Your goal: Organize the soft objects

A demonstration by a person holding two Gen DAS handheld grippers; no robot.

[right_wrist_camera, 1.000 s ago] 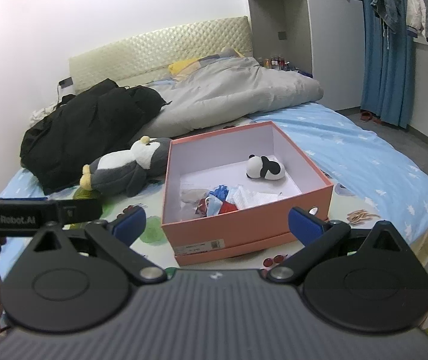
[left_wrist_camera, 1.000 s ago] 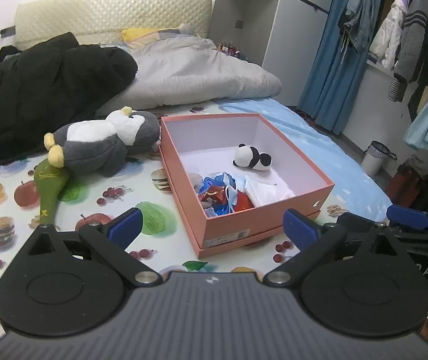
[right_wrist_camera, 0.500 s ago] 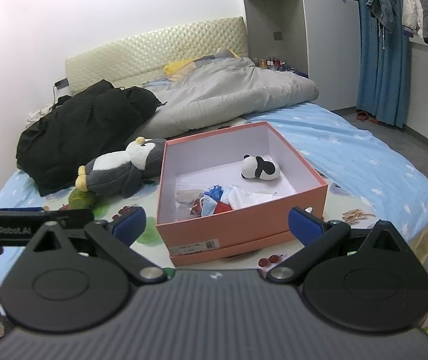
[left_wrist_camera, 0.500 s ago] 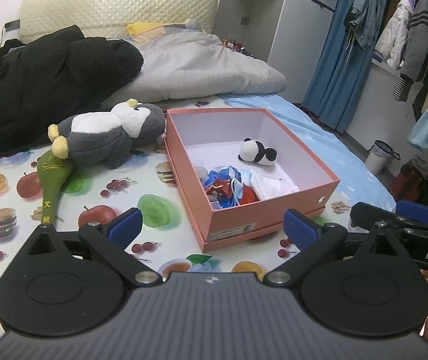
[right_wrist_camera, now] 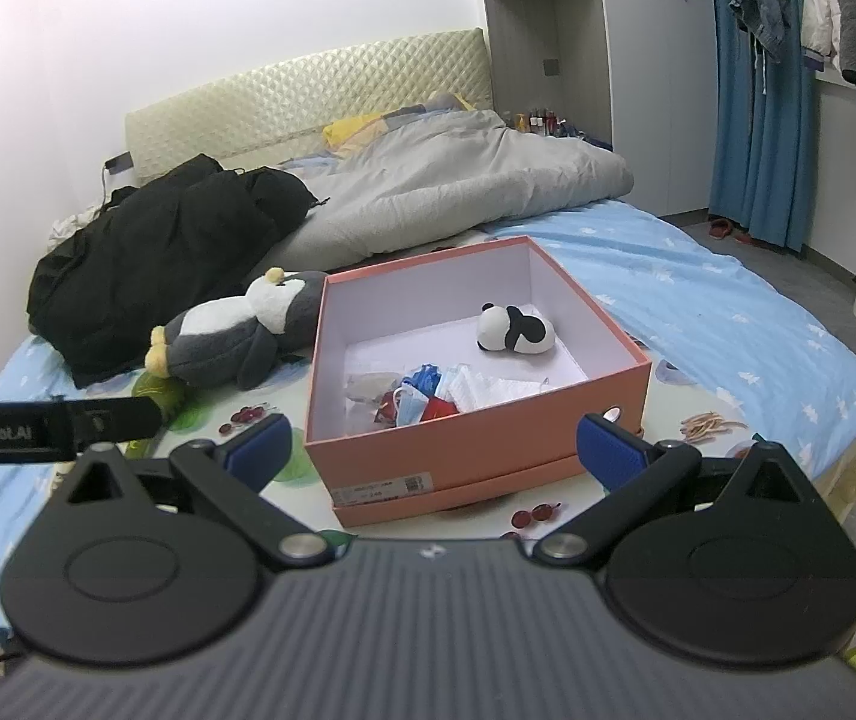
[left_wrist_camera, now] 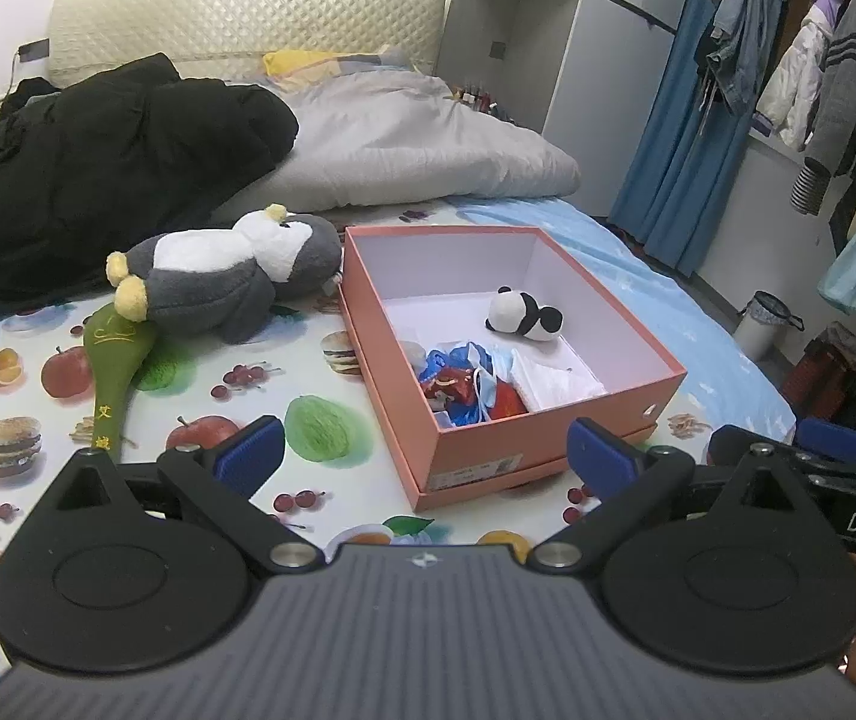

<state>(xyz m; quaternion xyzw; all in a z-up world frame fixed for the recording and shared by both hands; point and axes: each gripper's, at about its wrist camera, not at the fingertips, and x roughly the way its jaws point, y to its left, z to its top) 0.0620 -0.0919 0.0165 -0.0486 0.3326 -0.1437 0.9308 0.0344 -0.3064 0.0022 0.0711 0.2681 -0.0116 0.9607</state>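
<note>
Lying on its side on the bed's fruit-print cloth [left_wrist_camera: 200, 420], the penguin plush [left_wrist_camera: 218, 276] touches the far-left corner of the open pink box [left_wrist_camera: 553, 450], which already holds a small panda plush [left_wrist_camera: 523, 315] and a heap of masks and cloths [left_wrist_camera: 469, 378]. Both the left gripper [left_wrist_camera: 422, 459] and the right gripper [right_wrist_camera: 433, 450] hover short of the box, fingers spread wide and empty. This looks like the approach: next, reach left for the penguin. A green paddle-like thing [left_wrist_camera: 113, 360] lies partly under it; what the heap contains is hard to tell.
</note>
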